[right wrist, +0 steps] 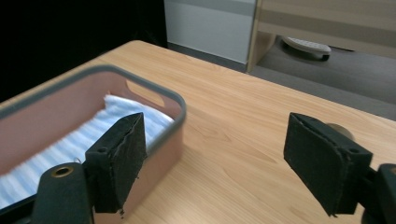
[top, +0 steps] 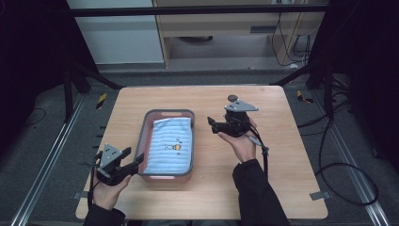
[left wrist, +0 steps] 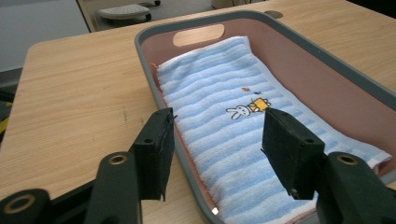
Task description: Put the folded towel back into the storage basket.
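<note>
— Since both grippers stand off it, where does the folded blue-and-white striped towel with the little rabbit print (top: 172,143) lie?

— Flat inside the pink rectangular basin with the grey rim (top: 163,113), at the middle of the light wooden table (top: 282,188). The left gripper (top: 133,162) sits at the basin's seven o'clock corner, jaws spread wide with nothing between them; in the left gripper view the towel's near edge (left wrist: 243,154) lies just beyond its pads. The right gripper (top: 211,124) hovers at the basin's three o'clock, apart from it, jaws likewise spread and empty.

— What could go wrong from here?

— Judging by the left jaws straddling the grey rim, a careless sweep could catch that rim and drag or tip the basin. The towel looks soft, so a clipped corner might unfold. The right hand (top: 242,143) could also knock the small dark round object (top: 232,98) at its twelve o'clock.
</note>
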The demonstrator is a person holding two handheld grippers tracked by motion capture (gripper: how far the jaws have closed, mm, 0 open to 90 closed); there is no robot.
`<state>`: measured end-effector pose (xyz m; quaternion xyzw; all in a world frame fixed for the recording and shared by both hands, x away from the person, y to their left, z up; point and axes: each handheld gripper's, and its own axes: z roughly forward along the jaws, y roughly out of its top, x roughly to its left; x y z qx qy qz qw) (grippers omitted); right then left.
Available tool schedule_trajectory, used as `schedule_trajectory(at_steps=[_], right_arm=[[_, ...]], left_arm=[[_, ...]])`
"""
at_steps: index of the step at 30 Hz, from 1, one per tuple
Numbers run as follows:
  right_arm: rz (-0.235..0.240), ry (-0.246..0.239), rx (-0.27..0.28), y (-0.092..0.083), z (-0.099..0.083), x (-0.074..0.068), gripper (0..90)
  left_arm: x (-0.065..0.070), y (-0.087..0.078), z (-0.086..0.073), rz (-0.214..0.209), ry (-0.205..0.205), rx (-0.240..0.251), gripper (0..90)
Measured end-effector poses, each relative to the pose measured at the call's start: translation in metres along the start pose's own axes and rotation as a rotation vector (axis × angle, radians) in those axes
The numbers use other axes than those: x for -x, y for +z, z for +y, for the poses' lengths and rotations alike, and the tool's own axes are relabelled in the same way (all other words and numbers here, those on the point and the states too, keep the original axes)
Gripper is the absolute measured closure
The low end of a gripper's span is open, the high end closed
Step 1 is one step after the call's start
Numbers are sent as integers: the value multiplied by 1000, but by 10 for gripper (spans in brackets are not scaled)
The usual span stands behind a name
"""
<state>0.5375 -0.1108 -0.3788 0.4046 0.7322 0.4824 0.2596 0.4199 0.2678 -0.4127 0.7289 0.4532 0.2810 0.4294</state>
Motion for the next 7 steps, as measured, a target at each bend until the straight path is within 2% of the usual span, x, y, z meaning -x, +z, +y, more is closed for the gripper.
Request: schedule_trajectory(at_steps=[7], right_arm=[[-43, 10, -6, -31, -24, 23, 199]], left_arm=[[-8, -1, 0, 4, -17, 15, 380]])
